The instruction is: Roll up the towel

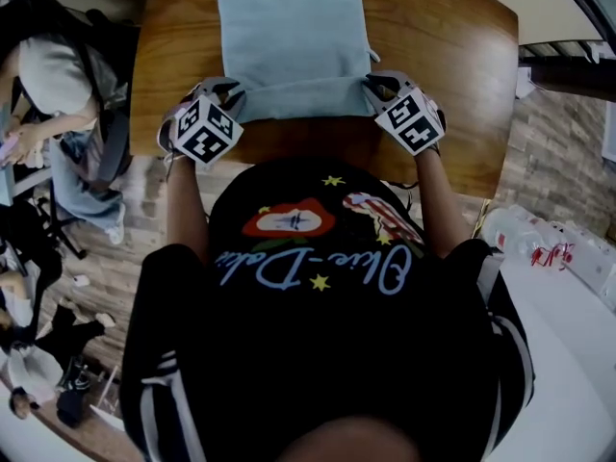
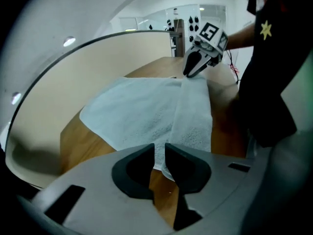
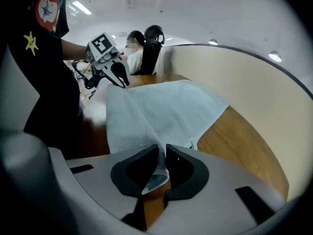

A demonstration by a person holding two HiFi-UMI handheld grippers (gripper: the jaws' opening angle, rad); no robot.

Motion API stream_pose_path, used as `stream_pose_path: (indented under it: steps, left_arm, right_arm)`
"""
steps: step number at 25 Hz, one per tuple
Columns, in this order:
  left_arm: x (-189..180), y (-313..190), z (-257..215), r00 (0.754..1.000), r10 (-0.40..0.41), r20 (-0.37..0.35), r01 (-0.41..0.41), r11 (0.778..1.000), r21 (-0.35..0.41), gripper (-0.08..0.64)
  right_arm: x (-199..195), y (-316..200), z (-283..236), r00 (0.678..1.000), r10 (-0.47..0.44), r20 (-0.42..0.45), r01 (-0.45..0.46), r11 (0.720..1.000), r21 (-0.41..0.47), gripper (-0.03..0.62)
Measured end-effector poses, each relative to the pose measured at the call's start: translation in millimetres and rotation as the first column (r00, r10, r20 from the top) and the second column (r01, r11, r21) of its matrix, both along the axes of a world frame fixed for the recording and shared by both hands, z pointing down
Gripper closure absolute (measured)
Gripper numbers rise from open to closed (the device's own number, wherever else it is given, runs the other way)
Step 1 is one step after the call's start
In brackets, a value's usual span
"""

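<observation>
Towel (image 1: 289,37) is lying lengthwise away from the person, with left gripper (image 2: 160,156) and right gripper (image 3: 163,159) both clamping opposite ends of its folded near edge.

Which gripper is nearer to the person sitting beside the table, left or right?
Left. The left gripper holds the towel at its near corner on the side of the seated person; the right gripper holds the other near corner, farther away.

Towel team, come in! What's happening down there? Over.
Left gripper, right gripper: both shut on towel, near corners. Near edge folded over, rest flat on table. Nothing in the way. Over.
</observation>
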State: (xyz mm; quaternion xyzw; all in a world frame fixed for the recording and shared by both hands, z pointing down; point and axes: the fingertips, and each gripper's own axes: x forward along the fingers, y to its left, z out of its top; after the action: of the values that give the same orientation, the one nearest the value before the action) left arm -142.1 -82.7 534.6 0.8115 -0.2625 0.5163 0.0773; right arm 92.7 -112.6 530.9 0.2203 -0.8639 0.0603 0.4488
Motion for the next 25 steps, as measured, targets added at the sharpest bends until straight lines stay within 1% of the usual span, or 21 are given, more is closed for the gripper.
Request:
stream_pose_path:
  steps: [2, 3, 5, 7, 8, 9, 10, 11, 13, 15, 16, 18, 20, 21, 23, 24, 25]
  left_arm:
    - [-0.1, -3.4, 0.9, 1.0, -0.002, 0.016, 0.002, 0.999, 0.038, 0.492]
    - [-0.9, -5.3, -0.9, 1.0, -0.018, 0.006, 0.017, 0.998, 0.058, 0.486]
    - [-6.9, -12.9, -11.4, 0.994, -0.092, -0.057, 0.098, 0.989, 0.114, 0.461]
    - [-16.7, -20.4, -29.6, 0.971, -0.184, -0.154, 0.209, 0.964, 0.167, 0.438]
    - [-21.9, -21.5, -39.5, 0.958, -0.213, -0.191, 0.249, 0.95, 0.191, 0.433]
    - [-26.6, -19.7, -48.3, 0.953, -0.222, -0.205, 0.265, 0.94, 0.215, 0.431]
    - [-30.0, -14.3, -54.8, 0.958, -0.213, -0.193, 0.256, 0.937, 0.236, 0.431]
    - [-31.6, -5.6, -58.7, 0.969, -0.19, -0.16, 0.226, 0.941, 0.251, 0.431]
    - [-28.2, 16.9, -61.3, 0.988, -0.13, -0.085, 0.148, 0.953, 0.264, 0.426]
    - [-18.4, 39.5, -60.3, 0.996, -0.082, -0.038, 0.089, 0.959, 0.27, 0.423]
    - [-11.9, 49.9, -57.8, 0.998, -0.058, -0.017, 0.061, 0.961, 0.271, 0.423]
    - [2.9, 67.7, -47.1, 1.0, 0.001, 0.017, -0.005, 0.967, 0.255, 0.423]
    - [15.1, 79.4, -29.3, 0.998, 0.059, 0.038, -0.066, 0.973, 0.221, 0.423]
    - [18.4, 82.0, -19.1, 0.995, 0.083, 0.052, -0.091, 0.975, 0.202, 0.423]
    - [19.7, 81.0, -1.8, 0.99, 0.109, 0.089, -0.123, 0.977, 0.172, 0.417]
    - [19.6, 78.3, 3.4, 0.987, 0.118, 0.105, -0.134, 0.977, 0.166, 0.408]
    - [19.6, 74.7, 6.4, 0.985, 0.126, 0.12, -0.145, 0.975, 0.166, 0.406]
  right_arm:
    - [1.6, -1.5, 4.1, 1.0, 0.022, -0.01, -0.022, 1.0, 0.005, 0.556]
    - [2.6, -2.2, 4.4, 0.999, 0.035, -0.008, -0.035, 0.999, 0.01, 0.545]
    - [6.3, -5.6, -1.7, 0.997, 0.073, 0.019, -0.074, 0.997, 0.032, 0.511]
    - [11.9, -9.9, -17.8, 0.989, 0.124, 0.078, -0.129, 0.989, 0.067, 0.472]
    - [13.5, -9.6, -27.6, 0.984, 0.137, 0.112, -0.146, 0.986, 0.084, 0.468]
    - [13.4, -6.5, -36.8, 0.982, 0.131, 0.139, -0.146, 0.984, 0.1, 0.469]
    - [11.6, -0.4, -44.3, 0.982, 0.108, 0.156, -0.127, 0.985, 0.114, 0.469]
    - [9.5, 7.6, -49.5, 0.984, 0.076, 0.159, -0.097, 0.987, 0.126, 0.469]
    - [9.4, 22.2, -52.8, 0.992, 0.029, 0.121, -0.047, 0.987, 0.152, 0.469]
    - [14.1, 29.8, -50.2, 0.998, 0.011, 0.063, -0.021, 0.984, 0.175, 0.469]
    - [14.2, 33.3, -49.7, 0.999, -0.01, 0.05, 0.001, 0.983, 0.182, 0.469]
    - [5.5, 43.4, -51.3, 0.994, -0.092, 0.058, 0.08, 0.98, 0.184, 0.469]
    - [-7.0, 56.7, -48.2, 0.977, -0.207, 0.046, 0.196, 0.964, 0.178, 0.469]
    - [-10.5, 62.8, -41.8, 0.965, -0.261, 0.012, 0.255, 0.953, 0.166, 0.469]
    - [-10.6, 71.4, -21.2, 0.938, -0.339, -0.08, 0.346, 0.932, 0.107, 0.457]
    - [-8.9, 73.5, -10.7, 0.924, -0.363, -0.12, 0.373, 0.925, 0.074, 0.435]
    - [-7.1, 73.9, -2.0, 0.913, -0.378, -0.153, 0.389, 0.92, 0.052, 0.431]
